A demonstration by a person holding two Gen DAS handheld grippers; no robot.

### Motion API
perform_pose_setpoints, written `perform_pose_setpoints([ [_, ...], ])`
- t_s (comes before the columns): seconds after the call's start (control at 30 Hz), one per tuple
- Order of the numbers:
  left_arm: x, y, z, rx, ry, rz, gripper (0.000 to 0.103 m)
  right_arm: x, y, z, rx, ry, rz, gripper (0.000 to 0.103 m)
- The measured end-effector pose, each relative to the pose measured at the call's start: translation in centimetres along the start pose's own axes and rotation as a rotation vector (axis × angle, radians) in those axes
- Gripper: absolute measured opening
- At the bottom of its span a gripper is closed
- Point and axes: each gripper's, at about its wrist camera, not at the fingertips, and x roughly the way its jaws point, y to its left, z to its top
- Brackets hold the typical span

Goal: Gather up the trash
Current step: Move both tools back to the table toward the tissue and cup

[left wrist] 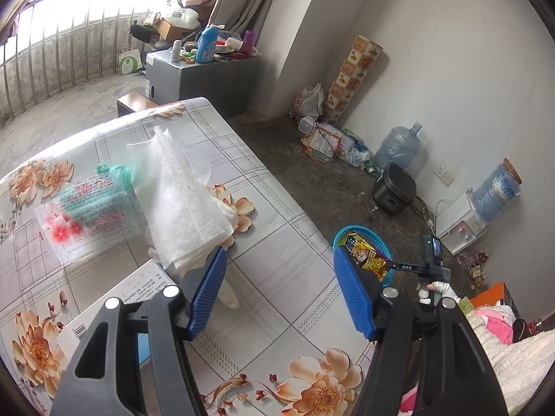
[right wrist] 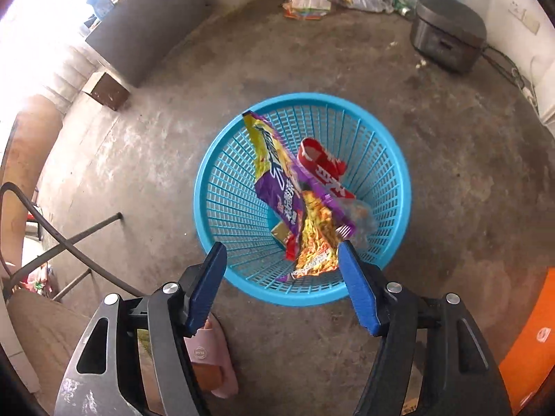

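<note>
Table (left wrist: 284,242) — tissue (left wrist: 187,201), packet (left wrist: 86,215); floor (right wrist: 138,159) — basket (right wrist: 392,159).

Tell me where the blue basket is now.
The blue basket stands on the concrete floor under the open right gripper, snack wrappers inside it.

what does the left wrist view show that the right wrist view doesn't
Only the left wrist view shows the floral table, the white paper towel beside the open left hand-held gripper, the green plastic package and the water dispenser. Only the right wrist view shows the red wrapper in the basket, a pink slipper and the open right hand-held gripper. Both show the blue basket with the purple-yellow snack bag, and the rice cooker.
</note>
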Motion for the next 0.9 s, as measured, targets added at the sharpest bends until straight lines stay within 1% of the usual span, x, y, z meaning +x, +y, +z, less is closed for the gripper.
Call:
perform_pose_setpoints([
  [0.07,-1.0,0.5,-0.4,-0.014,-0.022,-0.002,0.063,-0.5,0.3,-0.3,0.016,-0.025,-0.018,0.064],
  [0.17,-2.8,1.5,-1.1,-0.038,-0.059,0.003,0.063,-1.8,0.4,-0.9,0.037,-0.074,0.0,0.063],
  [0.3,-5.2,3.5,-2.1,-0.073,-0.105,0.025,0.063,-6.4,1.4,-2.3,0.027,-0.148,0.026,0.064],
  [0.37,-6.2,4.7,-2.7,-0.096,-0.124,0.043,0.064,-8.4,3.2,-2.5,-0.012,-0.189,0.062,0.063],
  [0.43,-7.1,5.9,-3.2,-0.125,-0.135,0.064,0.064,-10.3,5.9,-2.5,-0.063,-0.228,0.106,0.064],
  [0.5,-8.0,7.1,-3.8,-0.152,-0.154,0.08,0.064,-12.0,8.8,-2.2,-0.116,-0.257,0.175,0.064],
  [0.57,-8.9,8.0,-4.3,-0.171,-0.179,0.1,0.066,-13.1,11.9,-1.7,-0.159,-0.27,0.242,0.068],
  [0.63,-9.6,9.3,-4.8,-0.187,-0.206,0.122,0.066,-14.1,15.4,-1.2,-0.206,-0.271,0.297,0.068],
  [0.77,-10.2,12.1,-5.2,-0.23,-0.237,0.162,0.067,-14.7,23.0,-0.8,-0.305,-0.239,0.395,0.07],
  [0.87,-9.6,13.9,-4.7,-0.22,-0.249,0.19,0.066,-14.1,28.4,-0.7,-0.349,-0.177,0.522,0.071],
  [0.9,-9.2,14.7,-4.3,-0.213,-0.251,0.2,0.066,-13.7,30.1,-0.7,-0.352,-0.153,0.551,0.071],
])
